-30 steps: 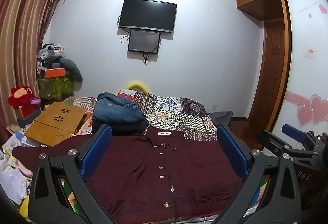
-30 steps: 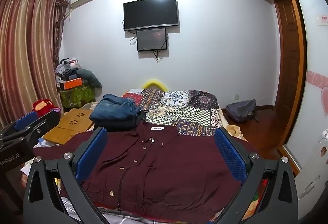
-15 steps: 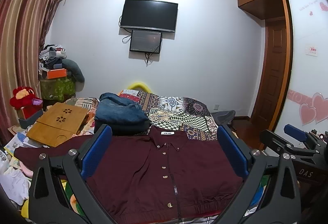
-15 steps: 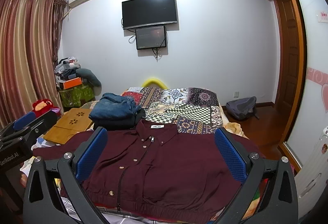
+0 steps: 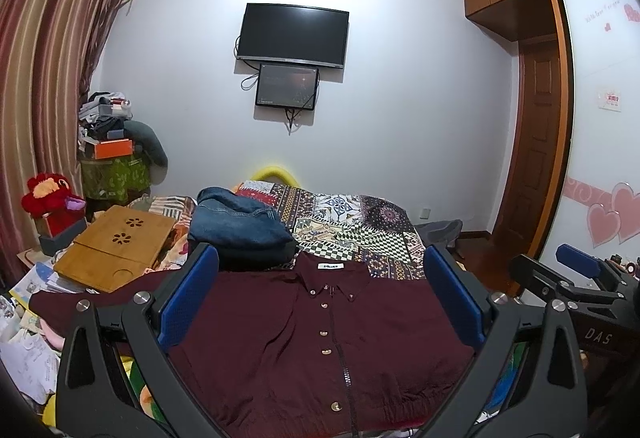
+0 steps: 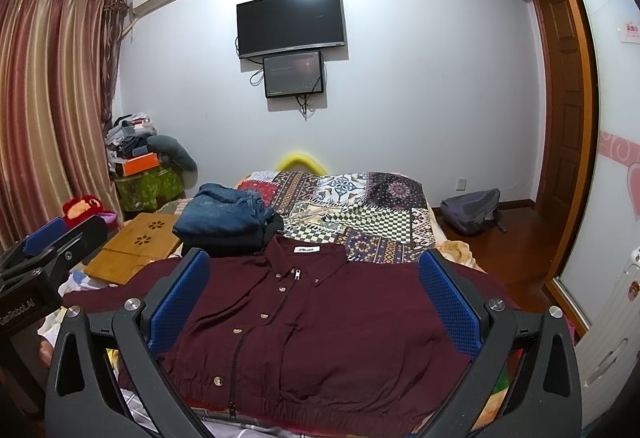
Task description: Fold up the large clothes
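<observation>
A dark maroon button-up shirt (image 5: 312, 338) lies flat and face up on the bed, collar away from me, sleeves spread to both sides; it also shows in the right wrist view (image 6: 320, 322). My left gripper (image 5: 320, 302) is open and empty, held above the shirt's near half. My right gripper (image 6: 316, 302) is open and empty too, above the same shirt. The right gripper shows at the right edge of the left wrist view (image 5: 576, 278). The left gripper shows at the left edge of the right wrist view (image 6: 44, 254).
A stack of folded jeans (image 5: 236, 226) sits behind the shirt's left shoulder on the patchwork bedspread (image 5: 352, 226). A wooden lap tray (image 5: 116, 246) and papers lie left of the bed. A grey bag (image 6: 472, 209) is on the floor at the right.
Both grippers have risen and tilted slightly, so the shirt sits lower in both views. The shirt has not moved and both grippers stay open.
</observation>
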{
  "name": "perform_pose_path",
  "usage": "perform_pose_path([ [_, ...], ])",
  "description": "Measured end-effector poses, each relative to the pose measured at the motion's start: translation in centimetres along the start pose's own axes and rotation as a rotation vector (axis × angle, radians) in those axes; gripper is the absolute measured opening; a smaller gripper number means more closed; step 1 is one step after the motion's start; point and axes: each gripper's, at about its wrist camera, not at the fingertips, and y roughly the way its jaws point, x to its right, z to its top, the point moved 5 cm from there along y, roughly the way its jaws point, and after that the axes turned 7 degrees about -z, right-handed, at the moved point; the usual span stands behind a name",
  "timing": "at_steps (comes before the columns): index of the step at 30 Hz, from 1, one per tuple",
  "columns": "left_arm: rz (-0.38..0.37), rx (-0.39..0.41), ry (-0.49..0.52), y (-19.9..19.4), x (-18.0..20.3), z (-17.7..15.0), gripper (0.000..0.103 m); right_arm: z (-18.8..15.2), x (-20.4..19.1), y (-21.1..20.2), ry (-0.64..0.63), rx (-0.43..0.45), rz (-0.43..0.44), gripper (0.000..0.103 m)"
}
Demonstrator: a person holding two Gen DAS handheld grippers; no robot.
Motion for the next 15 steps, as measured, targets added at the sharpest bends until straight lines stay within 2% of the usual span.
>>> perform_pose_path([
  [15, 0.002, -0.006, -0.006, 0.73, 0.26, 0.13, 0.103, 0.03, -0.48, 0.86, 0.001, -0.018, -0.009, 0.103],
])
